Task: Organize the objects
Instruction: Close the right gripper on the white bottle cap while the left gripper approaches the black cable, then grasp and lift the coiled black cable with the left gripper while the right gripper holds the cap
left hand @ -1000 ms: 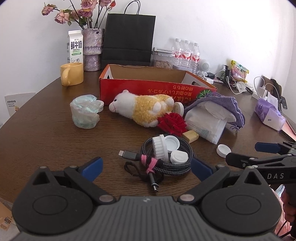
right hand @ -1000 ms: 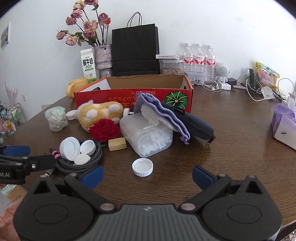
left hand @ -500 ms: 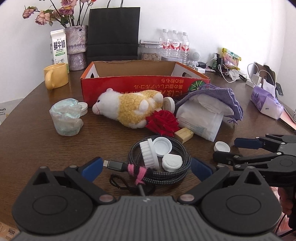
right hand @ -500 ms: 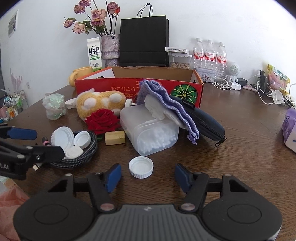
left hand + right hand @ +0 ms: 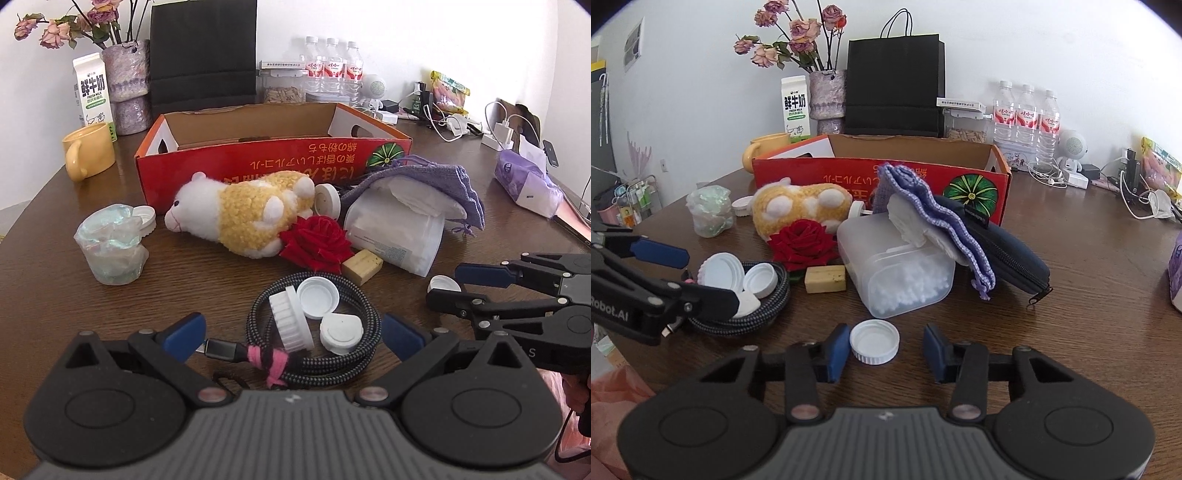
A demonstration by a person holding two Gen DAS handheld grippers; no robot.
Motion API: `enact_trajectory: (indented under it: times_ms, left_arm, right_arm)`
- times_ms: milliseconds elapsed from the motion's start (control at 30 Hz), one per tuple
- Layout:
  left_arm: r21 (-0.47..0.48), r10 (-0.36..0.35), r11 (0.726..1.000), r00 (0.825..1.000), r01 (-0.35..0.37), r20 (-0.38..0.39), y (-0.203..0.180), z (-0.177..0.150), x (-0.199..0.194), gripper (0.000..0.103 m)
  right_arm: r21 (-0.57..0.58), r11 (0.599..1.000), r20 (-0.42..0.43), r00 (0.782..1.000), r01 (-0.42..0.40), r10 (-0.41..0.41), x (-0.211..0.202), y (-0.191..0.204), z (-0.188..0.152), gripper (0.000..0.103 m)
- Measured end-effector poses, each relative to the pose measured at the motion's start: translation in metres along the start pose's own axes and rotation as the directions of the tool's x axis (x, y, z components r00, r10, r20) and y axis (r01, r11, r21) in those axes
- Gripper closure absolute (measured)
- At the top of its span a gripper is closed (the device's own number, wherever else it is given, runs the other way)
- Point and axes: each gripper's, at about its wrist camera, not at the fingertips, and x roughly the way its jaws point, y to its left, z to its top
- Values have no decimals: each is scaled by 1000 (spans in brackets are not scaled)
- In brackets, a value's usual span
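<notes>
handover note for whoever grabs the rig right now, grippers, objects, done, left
Right hand-held gripper: open, jaws either side of the loose white plastic cap, not clamped on it.
Left hand-held gripper: open, low over the coiled braided cable with three white caps on it.
Red cardboard box: no objects visible in it.
In front of it: yellow-white plush sheep, red fabric rose, small wooden block, clear plastic tub.
Done: nothing boxed. Left: everything.

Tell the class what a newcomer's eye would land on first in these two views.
Probably the red cardboard box at the table's middle, with the yellow-and-white plush sheep and red rose lying before it. Nearer, the right gripper brackets a white bottle cap, while the left gripper faces a coiled cable holding three caps.
</notes>
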Motion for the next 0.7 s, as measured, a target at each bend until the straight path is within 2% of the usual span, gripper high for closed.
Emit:
enact_trajectory:
  times_ms: [33,67,367,533,700]
  left_arm:
    - [-1,-1,1000,1000,1,-4,0,1,1,0]
    - [-2,-5,1000,1000,5,-10,0,1,2,0]
    - [49,-6,999,998,9,-57,-10,15,9,0]
    - [67,-10,998,992,18,-126,-13,22,21,0]
    - [40,-16,999,978,25,-207,-14,20,36,0]
  right_arm:
    - [-2,1000,7,1000,-9,9,-1,-1,-1,74]
    - [-3,1000,14,1000,-16,16,-1,-2,-2,76]
    - [-16,999,37,999,-34,35,-1,-4,-6,76]
    - [-15,999,46,998,-41,42,-2,-5,-7,76]
    - [-18,999,56,997,-44,45,-2,-6,-9,76]
